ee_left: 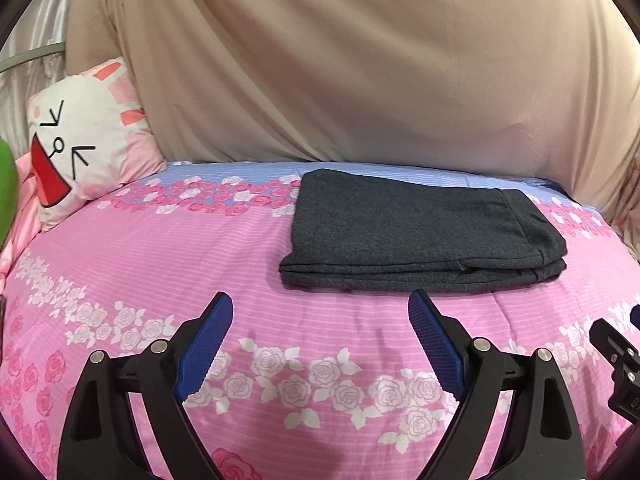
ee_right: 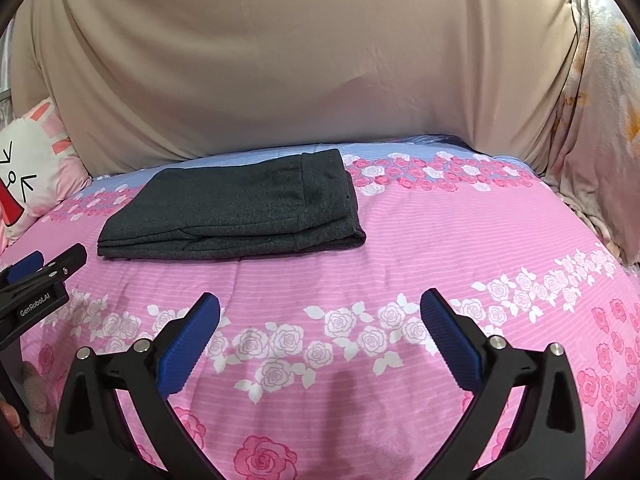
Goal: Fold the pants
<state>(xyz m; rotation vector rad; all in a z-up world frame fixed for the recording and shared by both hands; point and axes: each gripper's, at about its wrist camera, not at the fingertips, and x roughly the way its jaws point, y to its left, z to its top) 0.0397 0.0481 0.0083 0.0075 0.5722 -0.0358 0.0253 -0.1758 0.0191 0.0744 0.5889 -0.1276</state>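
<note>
While both grippers hover over the near part of the bedspread (ee_left: 120,248), the pants (ee_left: 416,236) lie folded into a compact dark grey rectangle on the far half of the bed, flat, several layers stacked, edges roughly aligned.

Left gripper (ee_left: 320,320): jaws spread wide, nothing between the blue pads (ee_left: 206,344), only bare pink rose-print cover under the gap. Its tips sit just short of the near edge of the pants, not touching. In the left wrist view the pants are straight ahead and slightly right.

Right gripper (ee_right: 320,316): jaws also spread fully wide, empty, pads (ee_right: 450,340) clear of any cloth. In the right wrist view the pants sit far and to the left, well apart from the tips. The left gripper's body shows at the left edge of this view; the right gripper's body shows at the right edge of the left wrist view.

Waistband end of the pants is on the right side of the stack, fold seams visible along the near edge.

Surroundings: beige sheet (ee_left: 360,60) draped upright behind the bed; rabbit-face pillow (ee_left: 84,140) at far left, apart from the pants; floral cloth (ee_right: 600,120) bunched at far right.
</note>
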